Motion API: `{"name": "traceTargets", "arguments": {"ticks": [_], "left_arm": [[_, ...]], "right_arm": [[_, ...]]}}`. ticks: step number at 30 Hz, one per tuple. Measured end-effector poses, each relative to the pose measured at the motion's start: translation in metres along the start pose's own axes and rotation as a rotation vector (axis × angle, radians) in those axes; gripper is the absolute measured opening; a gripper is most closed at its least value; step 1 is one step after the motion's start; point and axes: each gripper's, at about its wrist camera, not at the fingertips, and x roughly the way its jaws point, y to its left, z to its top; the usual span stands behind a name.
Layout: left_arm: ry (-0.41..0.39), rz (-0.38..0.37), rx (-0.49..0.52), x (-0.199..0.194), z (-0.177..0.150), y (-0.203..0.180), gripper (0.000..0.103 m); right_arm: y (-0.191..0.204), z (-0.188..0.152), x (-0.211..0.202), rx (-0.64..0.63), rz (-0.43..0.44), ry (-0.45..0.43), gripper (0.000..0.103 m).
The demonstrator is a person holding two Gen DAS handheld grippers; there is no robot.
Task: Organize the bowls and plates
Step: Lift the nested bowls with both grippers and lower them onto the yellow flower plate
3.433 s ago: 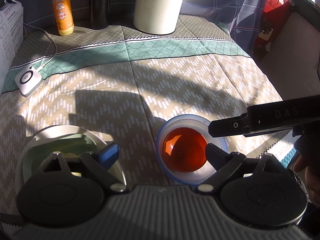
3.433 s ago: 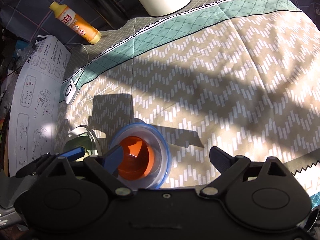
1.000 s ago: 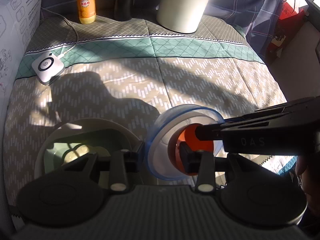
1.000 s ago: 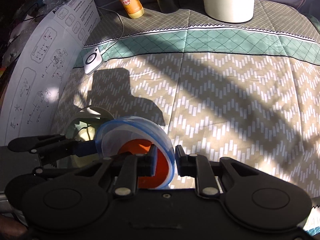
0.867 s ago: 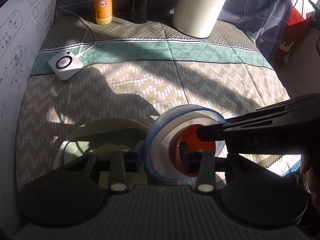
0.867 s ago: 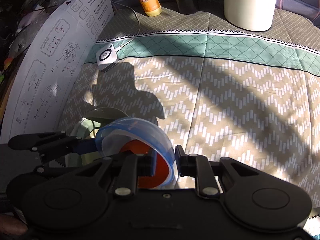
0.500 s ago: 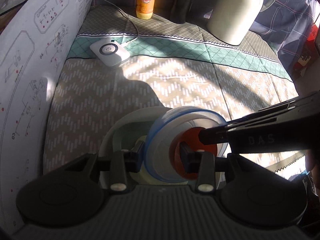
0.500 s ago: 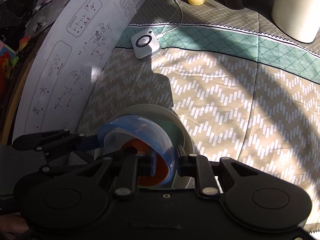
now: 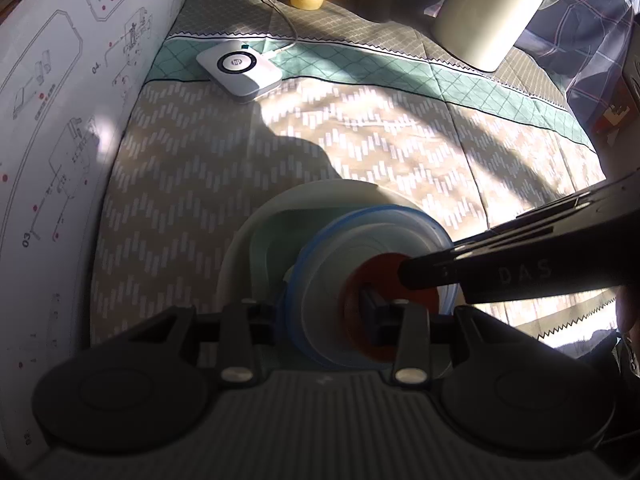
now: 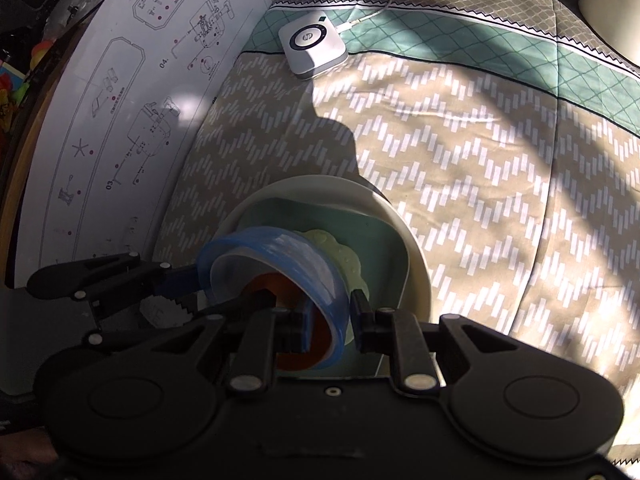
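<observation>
Blue-rimmed bowl [image 9: 372,280], orange bowl [image 9: 384,312] nested inside, held tilted in the air over the plate stack [image 10: 404,248] near the desk's left edge, beside the white box [image 9: 60,120].

Left tongs [image 9: 320,316] clamp the bowl's near wall, one finger outside, one inside. Right tongs [image 10: 328,320] pinch the opposite rim. Both gripping; neither pair is open.

Stack: white plate, green dish, pale scalloped dish on top.

Handling, judged: the bowl looks like thin, light plastic, smooth and likely slippery at the rim; the wall may flex under pinch. The orange insert sits loose and could slide out if tilted further. Hold at the rim on opposite sides, level before lowering.
</observation>
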Motion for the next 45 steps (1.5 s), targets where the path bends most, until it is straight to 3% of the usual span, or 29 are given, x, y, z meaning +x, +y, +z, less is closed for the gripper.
{"name": "traceTargets", "arguments": {"ticks": [28, 45], "left_arm": [[0.044, -0.023, -0.055, 0.014, -0.002, 0.008, 0.037], [0.066, -0.007, -0.038, 0.011, -0.003, 0.002, 0.049]], "right_arm": [[-0.009, 0.004, 0.007, 0.035, 0.028, -0.015, 0.019], [-0.008, 0.000, 0.009, 0.043, 0.039, 0.022, 0.019]]}}
